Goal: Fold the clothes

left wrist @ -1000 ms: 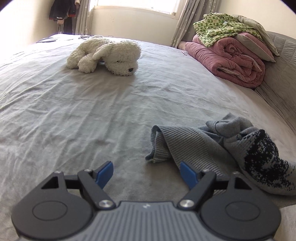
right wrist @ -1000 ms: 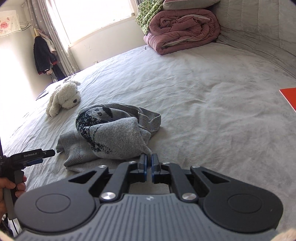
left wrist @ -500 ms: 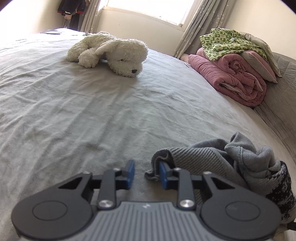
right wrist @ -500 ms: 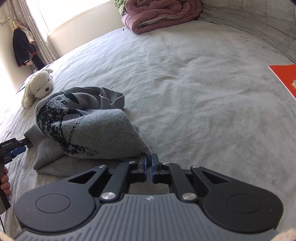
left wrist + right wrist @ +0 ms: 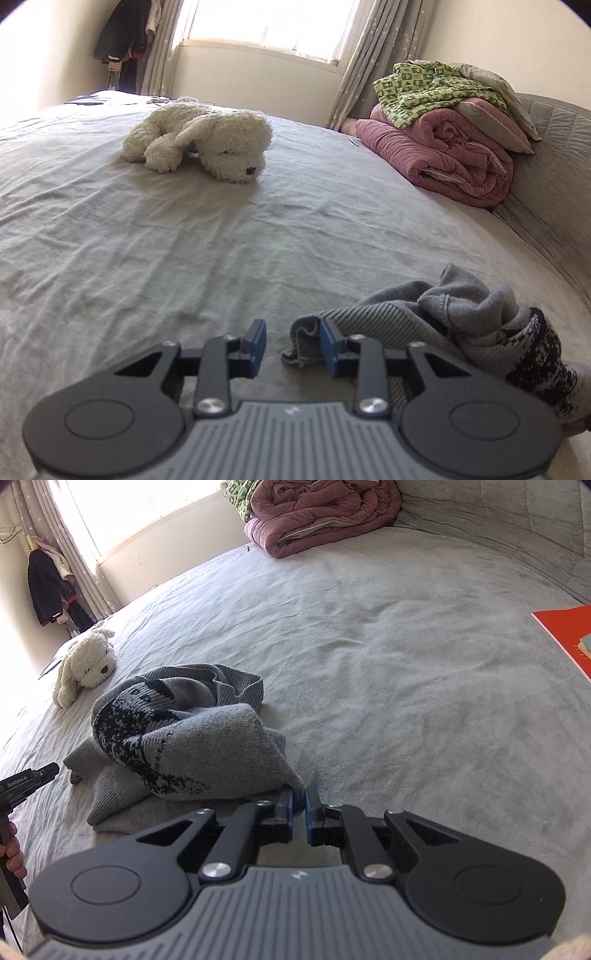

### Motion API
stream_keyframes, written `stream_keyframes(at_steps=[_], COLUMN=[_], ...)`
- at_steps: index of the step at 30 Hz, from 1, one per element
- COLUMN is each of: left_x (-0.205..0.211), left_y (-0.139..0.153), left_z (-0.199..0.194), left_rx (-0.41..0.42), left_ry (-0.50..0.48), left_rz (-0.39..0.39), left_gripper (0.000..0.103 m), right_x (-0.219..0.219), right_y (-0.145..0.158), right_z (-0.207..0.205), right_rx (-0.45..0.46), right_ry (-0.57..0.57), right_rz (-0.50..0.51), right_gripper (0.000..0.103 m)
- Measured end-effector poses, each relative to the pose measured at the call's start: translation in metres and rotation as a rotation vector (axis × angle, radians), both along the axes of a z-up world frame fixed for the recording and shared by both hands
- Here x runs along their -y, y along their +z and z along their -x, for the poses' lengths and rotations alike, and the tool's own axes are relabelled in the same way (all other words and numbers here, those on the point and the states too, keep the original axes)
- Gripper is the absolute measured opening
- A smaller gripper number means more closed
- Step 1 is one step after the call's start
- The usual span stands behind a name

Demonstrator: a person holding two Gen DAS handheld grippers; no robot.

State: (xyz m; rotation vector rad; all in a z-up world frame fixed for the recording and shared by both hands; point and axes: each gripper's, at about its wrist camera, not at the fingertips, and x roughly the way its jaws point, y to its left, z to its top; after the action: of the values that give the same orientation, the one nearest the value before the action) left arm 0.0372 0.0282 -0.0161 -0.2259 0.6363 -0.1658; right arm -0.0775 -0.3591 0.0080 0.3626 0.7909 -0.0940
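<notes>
Since the earlier frame left tongs [image 5: 292, 347] have reopened partway, sweater [image 5: 192, 738] cuff loose between them; right tongs [image 5: 300, 814], just parting, hold nothing, sweater corner touching them; sweater crumpled on bed [image 5: 406, 664]

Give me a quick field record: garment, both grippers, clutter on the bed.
garment: grey sweater, crumpled on the bed, not folded
left gripper: jaws just reopened, ribbed hem edge between them, not pinched
right gripper: nearly shut, sweater corner at its tips; grip unclear
clutter: plush dog, rolled pink quilt
</notes>
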Motion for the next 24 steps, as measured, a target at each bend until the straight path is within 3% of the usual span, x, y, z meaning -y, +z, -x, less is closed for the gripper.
stream_keyframes(at_steps=[4, 6, 7, 8, 12, 16, 18, 20, 22, 24], left_x=[0.005, 0.006, 0.006, 0.004, -0.003, -0.004, -0.003, -0.002, -0.002, -0.001], left_y=[-0.01, -0.017, -0.022, -0.025, -0.03, -0.03, -0.031, -0.032, -0.032, -0.032], left_z=[-0.006, -0.01, -0.013, -0.015, -0.019, -0.025, -0.029, -0.033, -0.036, -0.038], left_rx=[-0.005, -0.006, -0.009, -0.007, 0.01, 0.017, 0.015, 0.009, 0.001, -0.004], left_ry=[-0.017, -0.033, -0.038, -0.038, -0.031, -0.049, -0.062, -0.076, -0.093, -0.104], left_rz=[0.018, 0.041, 0.051, 0.062, 0.127, 0.143, 0.146, 0.151, 0.153, 0.146], left_gripper=[0.05, 0.05, 0.05, 0.05, 0.049, 0.047, 0.041, 0.034, 0.026, 0.008], right_x=[-0.012, -0.024, -0.031, -0.039, -0.083, -0.126, -0.143, -0.158, -0.169, -0.178], right_y=[0.012, 0.021, 0.024, 0.027, 0.022, 0.007, 0.001, -0.006, -0.012, -0.019], right_z=[0.004, 0.006, 0.006, 0.005, -0.009, -0.026, -0.034, -0.043, -0.052, -0.06], right_rx=[0.027, 0.063, 0.08, 0.094, 0.088, 0.057, 0.043, 0.032, 0.022, 0.001], right_ry=[0.011, 0.058, 0.092, 0.135, 0.292, 0.402, 0.43, 0.453, 0.471, 0.482], right_rz=[0.047, 0.045, 0.037, 0.024, -0.022, -0.009, 0.023, 0.056, 0.086, 0.113], right_gripper=[0.016, 0.027, 0.042, 0.047, 0.047, 0.047, 0.052, 0.064, 0.067, 0.067])
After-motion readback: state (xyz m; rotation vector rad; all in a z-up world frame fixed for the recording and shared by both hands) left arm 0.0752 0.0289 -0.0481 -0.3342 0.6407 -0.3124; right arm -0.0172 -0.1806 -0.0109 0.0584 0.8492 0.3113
